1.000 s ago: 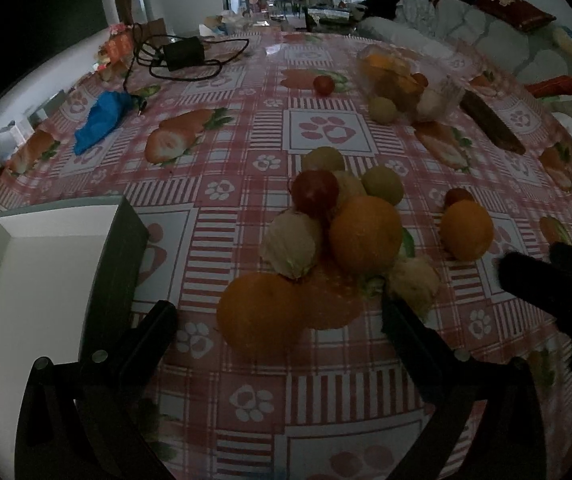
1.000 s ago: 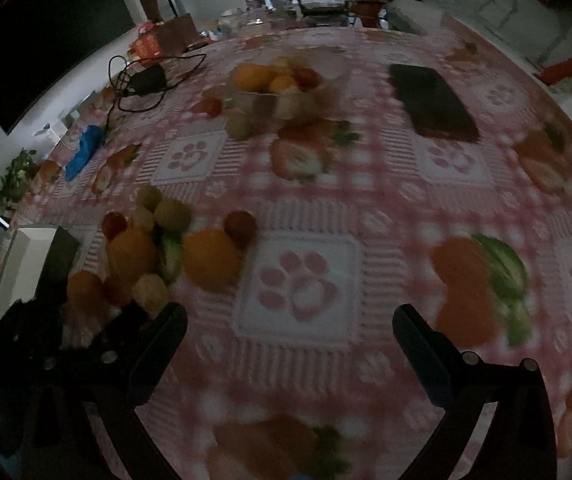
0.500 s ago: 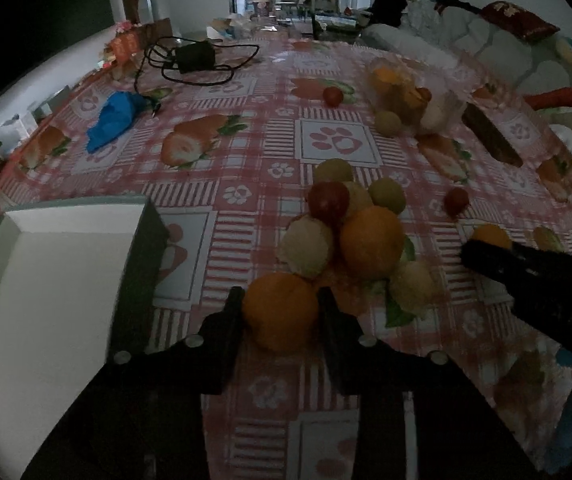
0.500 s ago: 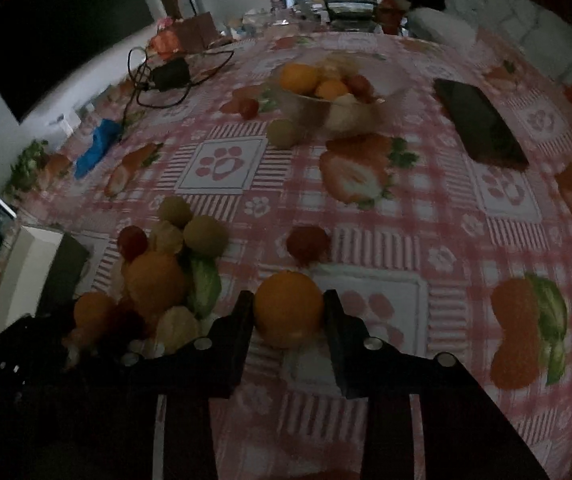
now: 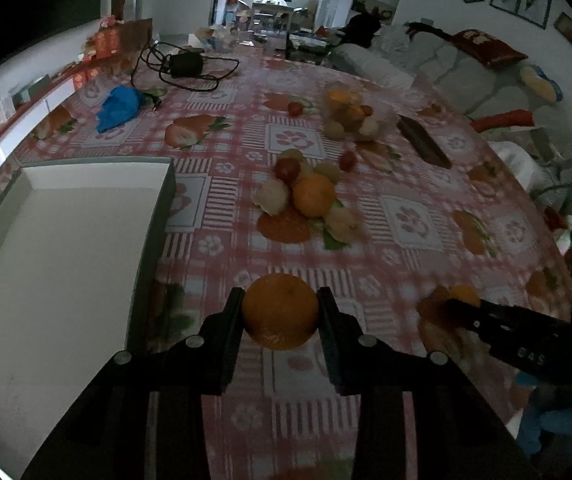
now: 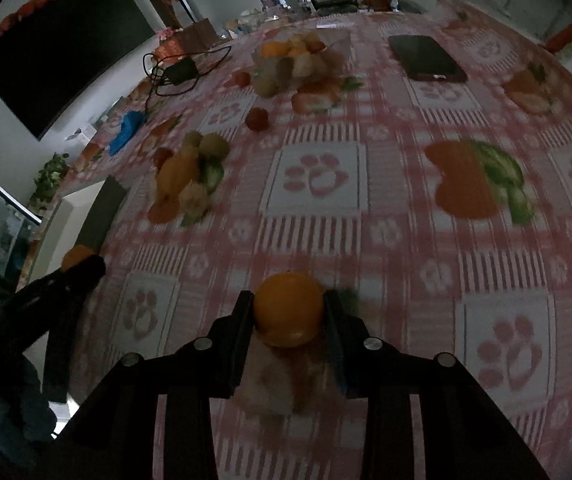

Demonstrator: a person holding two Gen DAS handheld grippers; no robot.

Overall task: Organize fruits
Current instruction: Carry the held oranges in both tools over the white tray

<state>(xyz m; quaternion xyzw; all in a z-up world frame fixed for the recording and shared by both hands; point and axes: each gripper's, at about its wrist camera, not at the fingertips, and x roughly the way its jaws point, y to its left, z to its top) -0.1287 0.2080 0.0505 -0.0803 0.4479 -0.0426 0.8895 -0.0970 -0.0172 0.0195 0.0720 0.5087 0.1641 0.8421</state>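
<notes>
We see the left gripper [image 5: 279,306] closed on an orange [image 5: 279,311], pads pressing both sides, fruit held above the tablecloth [image 5: 406,248] just right of the white box [image 5: 65,264]. The right gripper [image 6: 289,308] is likewise clamped on a second orange [image 6: 289,309], over the cloth near the front edge. In the left view we catch the right gripper low at the right with its orange peeking past the tips; in the right view the left one shows at the left by the box. A fruit pile [image 5: 310,196] sits mid-table: one big orange, pale round ones, a red one, greenish ones. Farther back a clear bowl [image 6: 300,62] holds more fruit, a phone [image 6: 426,58] beside it. A blue cloth [image 5: 119,106] and a charger [image 5: 183,64] lie far left
</notes>
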